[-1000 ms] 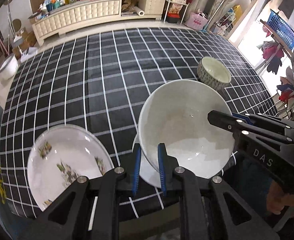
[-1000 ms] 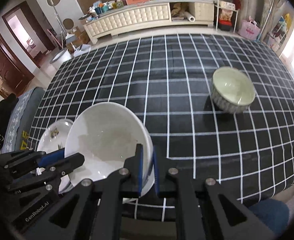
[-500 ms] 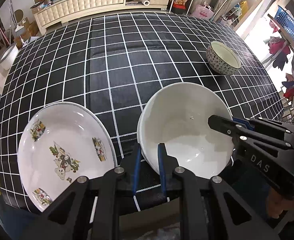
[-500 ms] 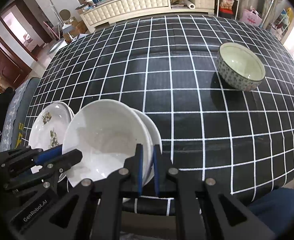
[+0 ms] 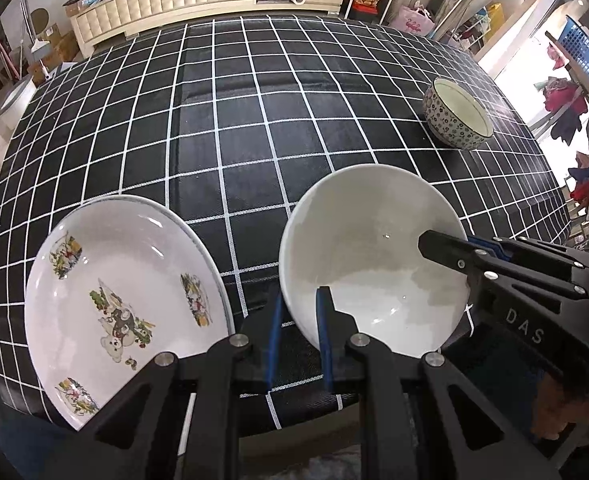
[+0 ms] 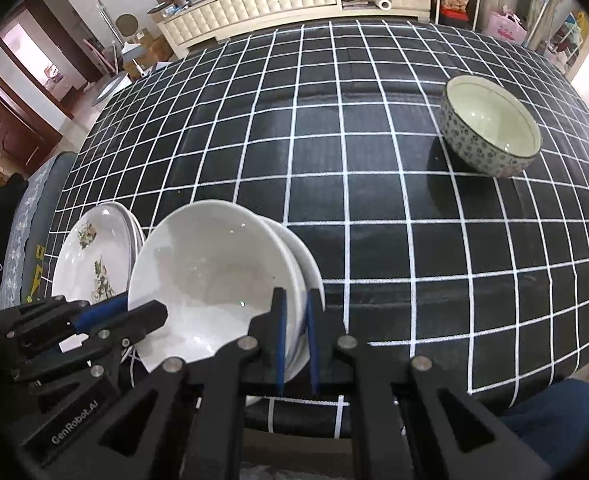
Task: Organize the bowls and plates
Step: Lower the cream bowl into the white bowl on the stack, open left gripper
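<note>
While both grippers pinch same bowl, near to far:

L gripper: nearest lens; blue-padded fingers clamped on near-left rim of white bowl, one finger inside, one outside.
R gripper: fingers clamped on right rim of the white bowl, rim sandwiched between blue pads; seen from L cam as black arm reaching in from right w/ "DAS" on body.
White bowl: plain, glossy, tilted toward cams, at near table edge, held at two rim spots opposite each other.
Second white dish: just behind/under the white bowl in R cam, rims nested close; can't tell if touching.
Picture plate: flat on cloth, just left of the bowl, near edge; cartoon bear + small prints; R cam shows more than one rim stacked there.
Tablecloth: black w/ white grid, covers whole table.
Patterned bowl: upright, far right on cloth, well apart from rest; dark floral outside, pale inside.
Sideboard: cream, tufted front, beyond table, cluttered top.
Hand: bottom right in L cam, gripping R tool's handle.
</note>
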Action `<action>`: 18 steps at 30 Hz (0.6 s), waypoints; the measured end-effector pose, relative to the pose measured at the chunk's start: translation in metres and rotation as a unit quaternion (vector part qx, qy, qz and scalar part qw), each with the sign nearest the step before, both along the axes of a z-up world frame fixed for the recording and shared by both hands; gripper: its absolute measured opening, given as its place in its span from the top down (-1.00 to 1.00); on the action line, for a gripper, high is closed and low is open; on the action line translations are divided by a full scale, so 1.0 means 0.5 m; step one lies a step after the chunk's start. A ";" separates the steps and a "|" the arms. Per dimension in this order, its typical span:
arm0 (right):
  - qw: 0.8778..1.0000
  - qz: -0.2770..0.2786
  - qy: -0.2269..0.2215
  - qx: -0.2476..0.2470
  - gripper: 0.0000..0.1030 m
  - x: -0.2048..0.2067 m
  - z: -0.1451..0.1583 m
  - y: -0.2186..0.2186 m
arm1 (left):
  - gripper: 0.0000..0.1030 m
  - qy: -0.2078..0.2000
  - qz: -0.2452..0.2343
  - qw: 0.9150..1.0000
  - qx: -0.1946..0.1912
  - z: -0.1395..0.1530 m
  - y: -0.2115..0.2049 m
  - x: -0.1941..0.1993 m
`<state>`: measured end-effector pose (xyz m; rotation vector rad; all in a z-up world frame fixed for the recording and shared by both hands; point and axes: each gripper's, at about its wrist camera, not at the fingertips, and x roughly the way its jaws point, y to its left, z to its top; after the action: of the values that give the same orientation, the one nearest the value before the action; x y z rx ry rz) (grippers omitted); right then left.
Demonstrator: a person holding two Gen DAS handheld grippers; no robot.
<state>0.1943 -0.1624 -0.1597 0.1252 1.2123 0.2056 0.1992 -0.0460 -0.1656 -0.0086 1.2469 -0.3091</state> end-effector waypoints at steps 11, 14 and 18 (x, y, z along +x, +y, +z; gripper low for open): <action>1.000 0.006 0.002 -0.017 0.61 -0.003 0.005 0.012 | 0.44 -0.024 0.011 1.000 -0.012 0.024 0.025 -0.014; 1.000 0.004 -0.012 -0.026 0.15 -0.014 0.017 0.012 | 0.40 -0.027 0.015 0.999 -0.020 0.033 0.036 -0.020; 0.999 -0.006 -0.046 -0.020 -0.15 -0.029 0.051 0.001 | 0.33 -0.041 0.020 0.999 -0.022 0.054 0.048 -0.033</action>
<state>0.1796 -0.1621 -0.1343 0.0871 1.1241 0.1750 0.1827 -0.0220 -0.1384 -0.0574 1.1578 -0.2992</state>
